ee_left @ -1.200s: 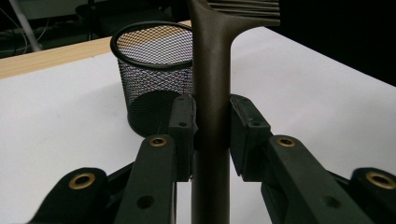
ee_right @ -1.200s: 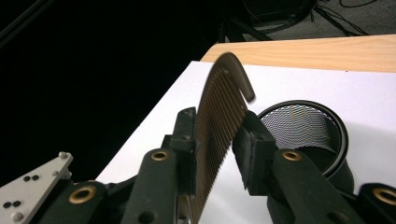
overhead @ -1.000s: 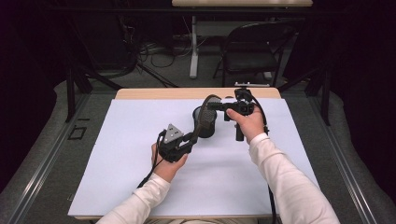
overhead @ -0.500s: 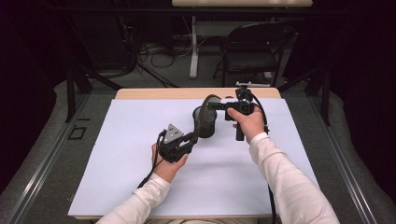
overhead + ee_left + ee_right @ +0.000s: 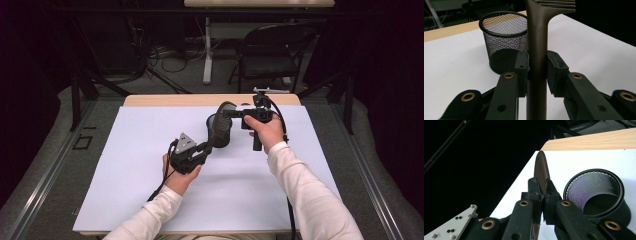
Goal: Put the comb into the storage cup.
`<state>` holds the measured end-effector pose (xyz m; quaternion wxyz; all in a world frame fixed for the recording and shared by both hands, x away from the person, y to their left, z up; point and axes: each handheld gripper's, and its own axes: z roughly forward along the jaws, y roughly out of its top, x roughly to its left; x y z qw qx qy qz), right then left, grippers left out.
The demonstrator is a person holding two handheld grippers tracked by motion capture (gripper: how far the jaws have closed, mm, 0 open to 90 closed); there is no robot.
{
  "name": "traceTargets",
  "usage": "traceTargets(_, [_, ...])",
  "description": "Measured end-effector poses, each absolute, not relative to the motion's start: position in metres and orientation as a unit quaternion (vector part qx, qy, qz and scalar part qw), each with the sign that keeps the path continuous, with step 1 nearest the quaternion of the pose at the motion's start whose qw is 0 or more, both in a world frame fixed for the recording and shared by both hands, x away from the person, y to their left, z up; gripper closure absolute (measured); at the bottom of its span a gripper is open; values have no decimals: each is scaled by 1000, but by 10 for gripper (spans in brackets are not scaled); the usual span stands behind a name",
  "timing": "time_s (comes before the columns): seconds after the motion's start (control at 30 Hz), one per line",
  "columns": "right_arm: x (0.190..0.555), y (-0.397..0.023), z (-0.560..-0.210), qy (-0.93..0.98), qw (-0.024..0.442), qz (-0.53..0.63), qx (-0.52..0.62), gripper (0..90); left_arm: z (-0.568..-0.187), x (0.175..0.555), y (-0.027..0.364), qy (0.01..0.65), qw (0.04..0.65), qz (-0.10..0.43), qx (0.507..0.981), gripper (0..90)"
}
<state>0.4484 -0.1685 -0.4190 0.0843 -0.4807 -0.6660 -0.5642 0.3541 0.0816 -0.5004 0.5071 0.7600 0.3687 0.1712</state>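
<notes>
Spatula (image 5: 537, 37) hangs above the worktop (image 5: 150, 200) beside the mesh cup (image 5: 505, 41): your left tongs (image 5: 207, 148) clamp its handle, and your right tongs (image 5: 544, 192), just closing, pinch its slotted blade.

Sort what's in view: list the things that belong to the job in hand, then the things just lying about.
In the job:
- brown slotted spatula, handle clamped by the left gripper, blade pinched by the right gripper, whose jaws have just been closing
- black mesh cup, standing beside it on the white sheet

Lying about:
- black chair behind the table
- cables on the floor
</notes>
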Motion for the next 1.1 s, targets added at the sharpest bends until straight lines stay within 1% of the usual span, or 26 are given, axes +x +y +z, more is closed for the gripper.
traceTargets(1.1, [445,-162,-417,-675,70,-572,-460,878,-500,355,83,376,513,173,752,704])
